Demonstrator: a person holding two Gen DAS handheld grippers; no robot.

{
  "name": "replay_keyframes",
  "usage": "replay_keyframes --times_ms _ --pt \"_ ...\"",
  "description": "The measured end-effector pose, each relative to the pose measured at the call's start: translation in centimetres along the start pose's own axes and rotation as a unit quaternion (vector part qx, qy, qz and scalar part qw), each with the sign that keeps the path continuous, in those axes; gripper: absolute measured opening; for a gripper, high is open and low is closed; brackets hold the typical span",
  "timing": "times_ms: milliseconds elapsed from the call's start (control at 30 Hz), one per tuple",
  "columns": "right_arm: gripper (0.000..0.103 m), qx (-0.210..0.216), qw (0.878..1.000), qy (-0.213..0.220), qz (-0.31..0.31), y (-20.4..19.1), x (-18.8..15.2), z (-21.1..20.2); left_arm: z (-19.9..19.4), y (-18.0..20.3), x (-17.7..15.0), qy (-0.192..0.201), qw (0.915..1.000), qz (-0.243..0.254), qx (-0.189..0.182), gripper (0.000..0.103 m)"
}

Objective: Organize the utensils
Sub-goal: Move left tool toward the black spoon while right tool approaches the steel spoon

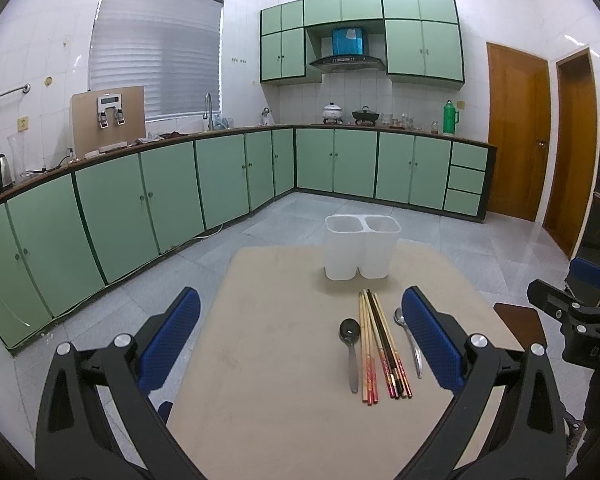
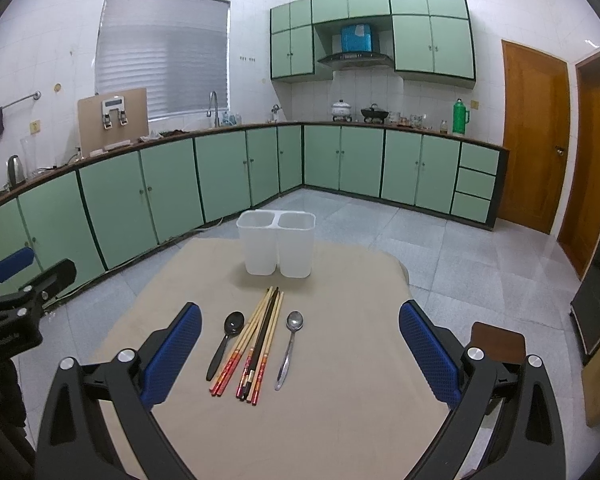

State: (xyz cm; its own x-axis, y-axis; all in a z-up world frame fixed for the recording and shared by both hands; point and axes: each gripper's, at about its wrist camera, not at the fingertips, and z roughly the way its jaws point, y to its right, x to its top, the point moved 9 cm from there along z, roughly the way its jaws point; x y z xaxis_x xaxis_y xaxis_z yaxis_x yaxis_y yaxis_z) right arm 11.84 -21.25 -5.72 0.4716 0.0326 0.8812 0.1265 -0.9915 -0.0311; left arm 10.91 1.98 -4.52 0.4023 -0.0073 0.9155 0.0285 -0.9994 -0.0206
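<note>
A white two-compartment holder (image 1: 362,246) (image 2: 277,242) stands upright at the far side of a beige table (image 1: 276,360) (image 2: 340,380). In front of it lie a dark spoon (image 1: 350,346) (image 2: 227,342), a bundle of several chopsticks (image 1: 380,346) (image 2: 256,346) and a silver spoon (image 1: 409,340) (image 2: 289,348), side by side. My left gripper (image 1: 300,308) hovers open above the table, left of the utensils. My right gripper (image 2: 300,316) is open too, with the utensils lying between its blue pads (image 2: 172,356) and below them. Nothing is held.
The right gripper's black body (image 1: 580,320) shows at the right edge of the left view; the left one (image 2: 16,292) at the left edge of the right view. A brown stool (image 2: 496,340) stands off the table's right corner. Green cabinets (image 1: 160,196) line the walls beyond a grey tiled floor.
</note>
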Motion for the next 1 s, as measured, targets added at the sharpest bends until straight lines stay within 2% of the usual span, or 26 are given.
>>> replay_keyframes --times_ms 167,367,567,733,867,1000 --pt "0.097 0.003 0.999 -0.037 0.002 0.5 -0.5 4.5 3.8 0.1 -0.4 -0.024 0.9996 0.011 0.011 0.098" --pt "0.096 0.018 0.994 -0.108 0.012 1.0 -2.8 12.1 10.4 -0.3 -2.3 -0.08 0.9964 0.019 0.018 0.098" --pt "0.077 0.027 0.982 -0.182 0.032 1.5 -5.9 19.0 16.4 -0.1 -5.4 -0.143 0.9893 0.028 0.013 0.098" --pt "0.062 0.033 0.973 -0.226 0.029 1.2 -7.9 22.8 19.7 0.6 -7.7 -0.176 0.9838 0.03 0.004 0.098" --pt "0.059 0.035 0.969 -0.245 0.022 0.9 -8.7 24.6 21.3 0.9 -8.7 -0.194 0.9807 0.027 -0.002 0.098" --pt "0.051 0.039 0.965 -0.259 0.023 0.6 -9.3 25.9 22.5 1.3 -9.4 -0.202 0.9789 0.027 -0.01 0.098"
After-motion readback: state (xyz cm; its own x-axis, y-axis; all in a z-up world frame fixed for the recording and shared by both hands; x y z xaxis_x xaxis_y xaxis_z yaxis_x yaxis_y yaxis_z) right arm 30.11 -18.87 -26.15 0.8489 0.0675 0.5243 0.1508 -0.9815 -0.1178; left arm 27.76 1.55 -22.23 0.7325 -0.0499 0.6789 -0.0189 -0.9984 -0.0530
